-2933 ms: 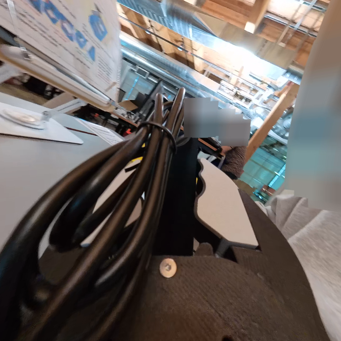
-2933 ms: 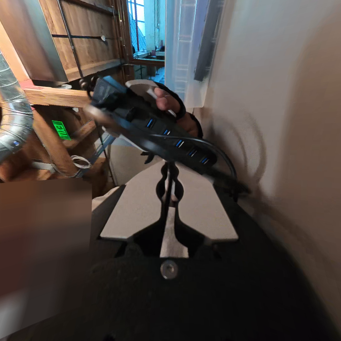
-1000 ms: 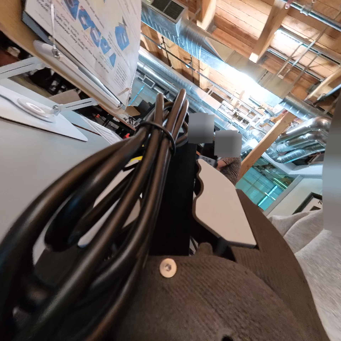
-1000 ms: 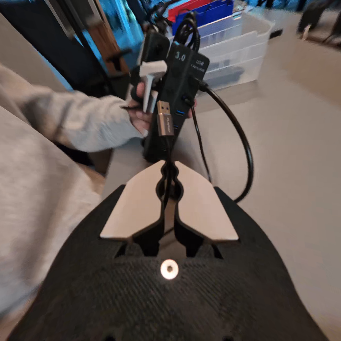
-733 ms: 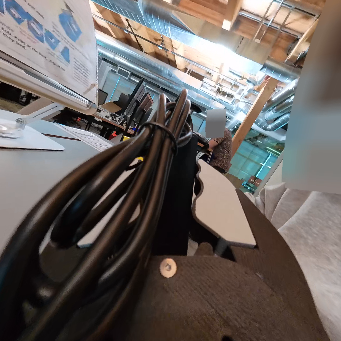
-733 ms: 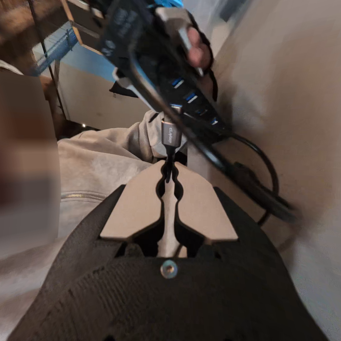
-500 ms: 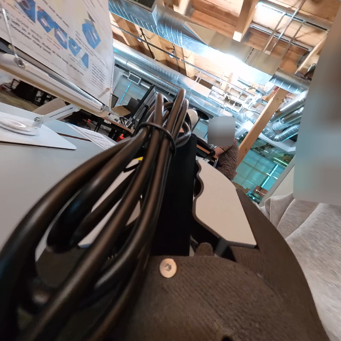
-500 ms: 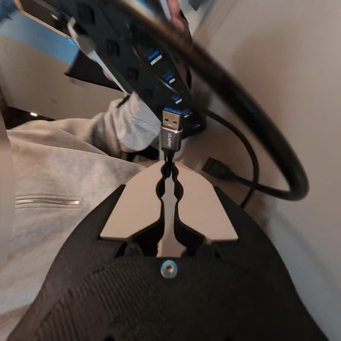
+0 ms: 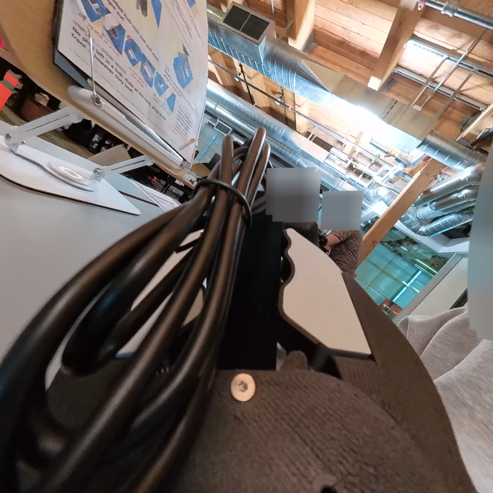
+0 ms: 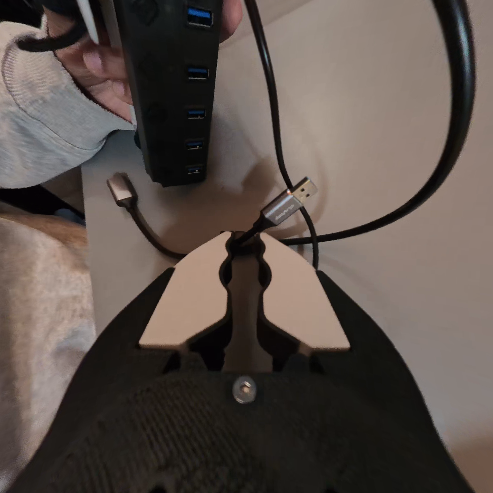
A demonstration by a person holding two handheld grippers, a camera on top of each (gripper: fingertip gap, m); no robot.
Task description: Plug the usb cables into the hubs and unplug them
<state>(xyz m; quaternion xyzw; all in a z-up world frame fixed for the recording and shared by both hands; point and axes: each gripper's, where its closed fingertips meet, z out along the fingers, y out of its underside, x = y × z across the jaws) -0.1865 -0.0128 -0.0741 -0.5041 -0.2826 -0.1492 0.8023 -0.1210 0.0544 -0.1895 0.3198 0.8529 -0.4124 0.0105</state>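
Note:
In the right wrist view my right gripper [image 10: 244,236] pinches the thin cable just behind a grey USB plug [image 10: 289,202], jaws slightly apart. The plug tilts right, off the ports. The cable's other grey connector [image 10: 121,190] lies on the table near its edge. A black hub [image 10: 170,93] with several blue ports hangs upright ahead, held from the left by a hand [image 10: 101,74] with the other gripper. In the left wrist view my left gripper [image 9: 248,234] is shut on the hub [image 9: 253,293]. Its bundled black cable [image 9: 165,266] hides the left finger.
The hub's thick black cable [image 10: 453,133] loops over the beige table [image 10: 373,293] on the right. The table edge [image 10: 85,240] runs down the left, with a grey sleeve [image 10: 40,120] beyond. A white stand [image 9: 66,173] holds a printed sheet [image 9: 133,53]. People stand far off. Across from one pair of fingers to the other is roughly 15 centimetres.
The hub has swung upright with its ports facing me. The plug has tipped from straight ahead to the right, and the right jaws stand a little wider. The left grip is unchanged.

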